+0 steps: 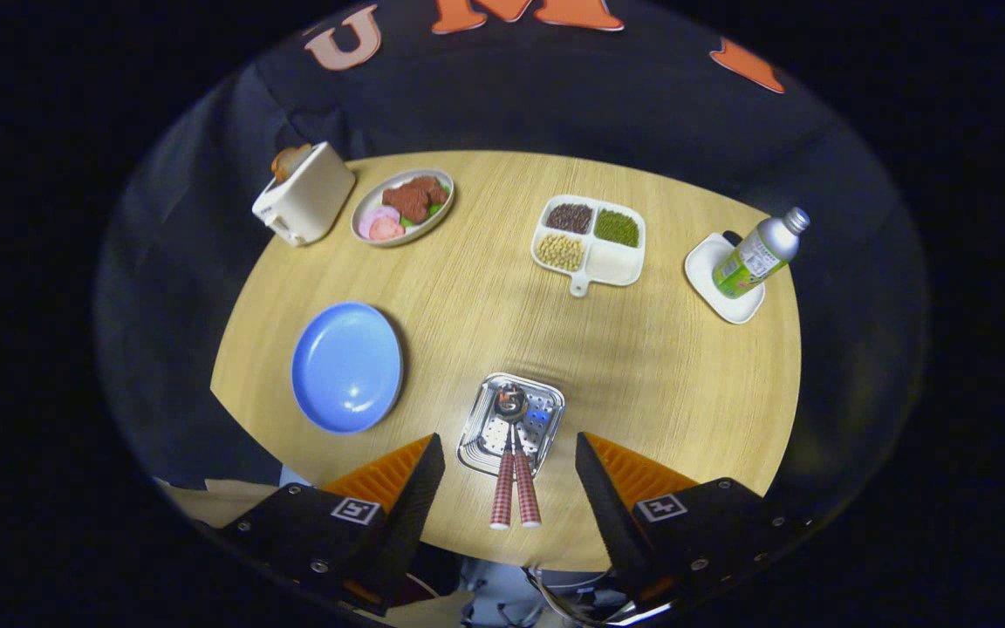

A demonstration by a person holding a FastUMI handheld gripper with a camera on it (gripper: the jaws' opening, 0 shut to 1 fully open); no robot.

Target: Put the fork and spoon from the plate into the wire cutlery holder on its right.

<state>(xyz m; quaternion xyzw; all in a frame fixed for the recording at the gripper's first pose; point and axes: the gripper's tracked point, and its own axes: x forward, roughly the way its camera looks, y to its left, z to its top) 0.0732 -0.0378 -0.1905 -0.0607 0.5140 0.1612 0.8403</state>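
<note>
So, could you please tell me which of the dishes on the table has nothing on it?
The blue plate, beyond the left jaw; the oval plate holds food, the divided tray beans.

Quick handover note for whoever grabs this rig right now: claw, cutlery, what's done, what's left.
Claw: open, holding nothing, hovering above the table.
Holder: just ahead, between the fingers, right of the blue plate.
Fork and spoon: both stand in the holder, checked handles sticking out toward the claw.
Plate: bare.
Done: both pieces appear to be in.
Left: probably nothing; just back the claw away.
</note>
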